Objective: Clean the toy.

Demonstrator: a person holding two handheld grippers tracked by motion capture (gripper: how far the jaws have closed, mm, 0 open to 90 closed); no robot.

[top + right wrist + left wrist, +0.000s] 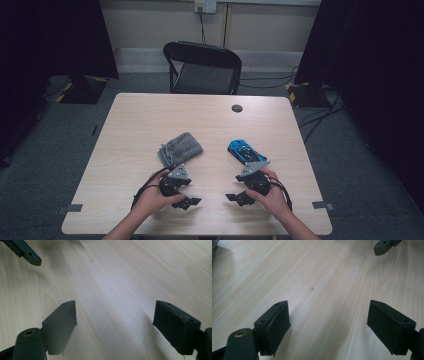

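Observation:
A blue toy car [242, 150] lies on the wooden table [150, 115], right of centre. A folded grey cloth [179, 148] lies left of centre; its corner [214, 247] shows at the top left of the left gripper view. My left gripper [194, 201] rests near the front edge, below the cloth, open with nothing between its jaws [328, 325]. My right gripper [231, 198] rests just below the car, pointing toward the left one, also open and empty [115, 325]. Each gripper view shows the other gripper's jaw tip: the right one [384, 246], the left one [23, 252].
A black folding chair [202, 67] stands behind the table. A dark round cap [237, 108] sits in the tabletop near the far edge. Black curtains and stands flank the table, with cables on the floor at the right.

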